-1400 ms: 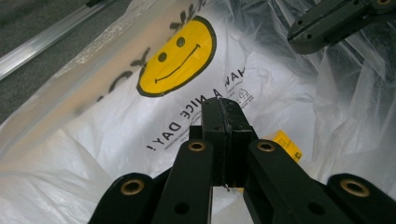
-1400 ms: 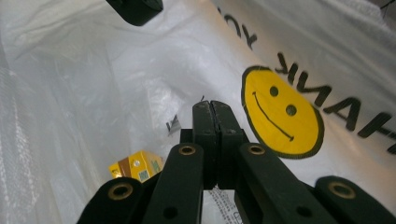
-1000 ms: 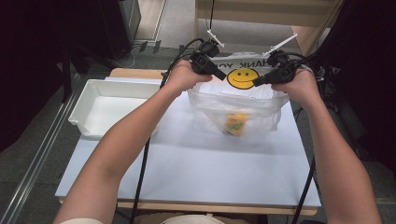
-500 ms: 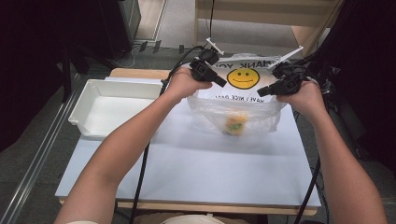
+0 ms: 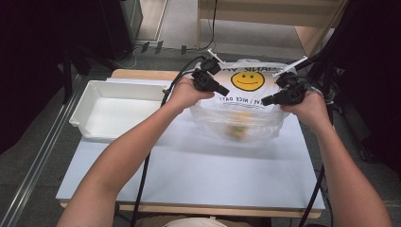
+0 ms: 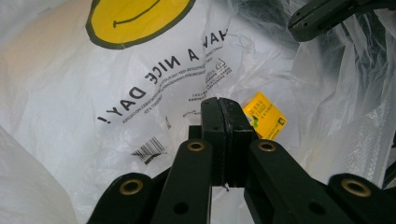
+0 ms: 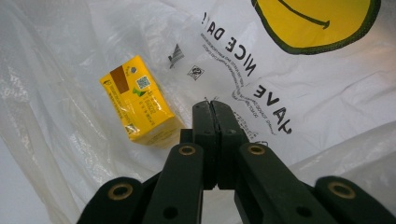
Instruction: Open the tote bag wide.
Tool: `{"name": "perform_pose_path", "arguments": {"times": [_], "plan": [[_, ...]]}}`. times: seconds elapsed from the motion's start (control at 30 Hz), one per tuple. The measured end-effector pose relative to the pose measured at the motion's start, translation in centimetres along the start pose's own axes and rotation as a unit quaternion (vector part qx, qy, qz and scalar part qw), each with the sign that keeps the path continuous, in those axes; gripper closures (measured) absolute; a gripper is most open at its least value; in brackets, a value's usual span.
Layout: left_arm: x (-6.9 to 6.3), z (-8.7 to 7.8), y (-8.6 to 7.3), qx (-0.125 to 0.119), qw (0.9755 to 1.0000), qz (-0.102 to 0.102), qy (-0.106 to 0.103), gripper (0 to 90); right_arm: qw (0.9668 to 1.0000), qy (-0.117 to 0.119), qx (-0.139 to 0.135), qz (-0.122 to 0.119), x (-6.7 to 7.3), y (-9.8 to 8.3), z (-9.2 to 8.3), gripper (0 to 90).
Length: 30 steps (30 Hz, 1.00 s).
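The pale blue-grey rectangular bench [image 5: 189, 175] occupies the centre of the high view, with the person's two forearms entering from the bottom edge.

A white, shallow rectangular plastic tray [image 5: 94, 101] rests on the bench in the left middle of that view, apart from the bag.

A thin, translucent white plastic carrier bag printed with a yellow smiley face and black lettering [image 5: 246, 101] sits at the upper centre of the high view, on the far part of the bench, its mouth held spread between the two hands. The same bag [image 6: 93, 116] covers most of the left gripper view, and the bag [image 7: 327, 107] likewise spreads across the right gripper view.

The left gripper [image 5: 222, 90], black with a trailing cable, lies at the bag's left upper edge in the high view. Its jaws stand together, pinching the film of the bag, as seen at the lower centre of its own view [image 6: 224, 112].

The right gripper [image 5: 267, 100] lies at the bag's right upper edge. Its jaws are likewise together on the bag's film [image 7: 212, 112].

A small yellow rectangular carton with printed labels [image 7: 137, 105] lies inside the bag, at the centre left of the right gripper view, and just right of the jaws in the left gripper view [image 6: 266, 114].
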<state>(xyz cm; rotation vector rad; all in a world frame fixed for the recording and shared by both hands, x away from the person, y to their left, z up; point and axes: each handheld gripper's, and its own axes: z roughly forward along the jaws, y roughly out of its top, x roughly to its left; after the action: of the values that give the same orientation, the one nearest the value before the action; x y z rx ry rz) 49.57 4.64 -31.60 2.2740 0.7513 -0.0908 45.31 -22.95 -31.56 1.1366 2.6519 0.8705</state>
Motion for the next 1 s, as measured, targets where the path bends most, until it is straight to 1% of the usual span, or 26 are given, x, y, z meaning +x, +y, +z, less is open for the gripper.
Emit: {"name": "perform_pose_path", "arguments": {"times": [0.13, 0.17, 0.37, 0.5, 0.53, 0.57, 0.63, 0.7, 0.73, 0.8, 0.83, 0.9, 0.93, 1.0], "plan": [[-0.1, 0.5, -0.5, -0.002, 1.0000, 0.002, -0.002, 90.0, 1.0000, 0.000, -0.003, 0.002, 0.3, -0.6, 0.2, 90.0], [-0.2, 0.6, -0.7, -0.003, 1.0000, -0.003, -0.003, 90.0, 1.0000, 0.000, -0.003, 0.002, 0.3, -0.6, 0.2, 90.0], [0.1, 1.1, -1.4, -0.009, 0.9999, -0.004, -0.007, 90.0, 0.9999, 0.000, -0.010, 0.002, 0.5, -1.4, 0.7, 90.0], [0.5, 1.3, -2.0, -0.019, 0.9997, -0.014, -0.012, 90.0, 0.9998, 0.005, -0.016, 0.006, 0.4, -2.0, 1.2, 90.0], [0.5, 1.4, -2.2, -0.019, 0.9996, -0.017, -0.009, 90.0, 0.9998, 0.005, -0.018, 0.004, 0.4, -2.1, 1.3, 90.0], [0.6, 1.5, -2.3, -0.020, 0.9996, -0.018, -0.009, 90.0, 0.9998, 0.005, -0.018, 0.008, 0.4, -2.2, 1.4, 90.0], [0.7, 1.6, -2.5, -0.021, 0.9996, -0.018, -0.009, 90.0, 0.9997, 0.006, -0.021, 0.006, 0.3, -2.4, 1.5, 90.0], [0.7, 1.8, -2.7, -0.020, 0.9996, -0.018, -0.005, 90.0, 0.9997, 0.006, -0.023, 0.011, 0.3, -2.6, 1.7, 90.0], [0.8, 1.8, -2.8, -0.019, 0.9997, -0.015, -0.003, 90.0, 0.9996, 0.007, -0.023, 0.011, 0.2, -2.7, 1.8, 90.0], [0.9, 2.0, -2.9, -0.018, 0.9996, -0.020, -0.003, 90.0, 0.9997, 0.007, -0.019, 0.012, 0.1, -2.9, 2.1, 90.0], [0.9, 2.1, -3.0, -0.018, 0.9997, -0.019, 0.000, 90.0, 0.9997, 0.008, -0.018, 0.012, 0.1, -3.0, 2.3, 90.0], [1.0, 2.3, -3.2, -0.018, 0.9996, -0.021, 0.002, 90.0, 0.9997, 0.009, -0.013, 0.018, 0.0, -3.2, 2.6, 90.0], [1.0, 2.4, -3.2, -0.019, 0.9996, -0.022, 0.003, 90.0, 0.9998, 0.006, -0.009, 0.015, -0.1, -3.3, 2.8, 90.0], [1.1, 2.6, -3.4, -0.017, 0.9996, -0.024, 0.002, 90.0, 0.9997, 0.008, -0.011, 0.018, -0.1, -3.5, 3.1, 90.0]]}}
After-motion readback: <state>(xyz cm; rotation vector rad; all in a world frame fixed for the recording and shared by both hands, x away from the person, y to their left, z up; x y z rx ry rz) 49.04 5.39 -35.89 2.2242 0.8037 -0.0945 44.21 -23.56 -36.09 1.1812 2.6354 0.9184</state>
